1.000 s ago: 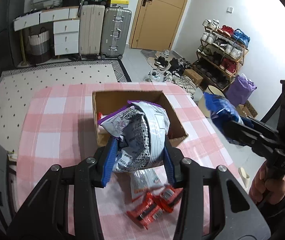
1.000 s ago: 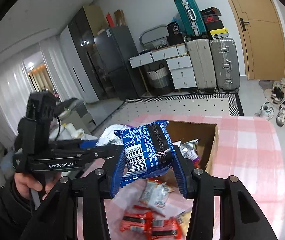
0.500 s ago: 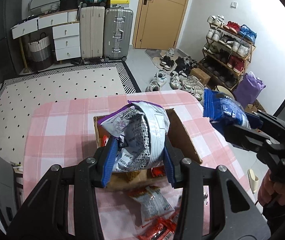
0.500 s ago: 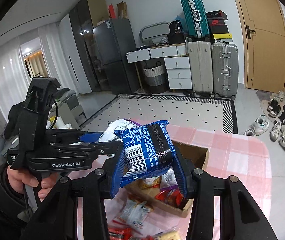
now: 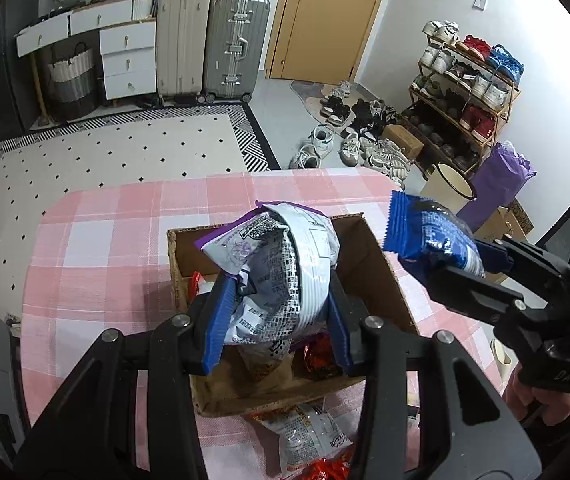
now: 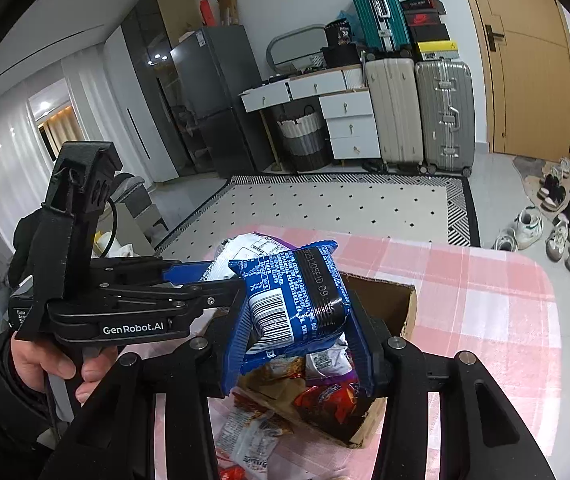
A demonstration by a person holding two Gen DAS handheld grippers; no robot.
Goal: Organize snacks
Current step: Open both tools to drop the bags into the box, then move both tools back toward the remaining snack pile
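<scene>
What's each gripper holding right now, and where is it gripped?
Left gripper pinches the white and purple snack bag by its sides; right gripper pinches the blue snack packet by its sides.

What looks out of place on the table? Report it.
Several snack packets lie loose on the checked tablecloth in front of the cardboard box, outside it. The box's near wall looks worn and bowed.

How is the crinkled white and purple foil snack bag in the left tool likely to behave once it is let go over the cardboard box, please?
The crinkled white and purple foil snack bag probably is floppy: it buckles between the left tool's pads. It looks puffed and so likely light, settling softly in the open cardboard box. Its glossy foil may be slippery.
</scene>
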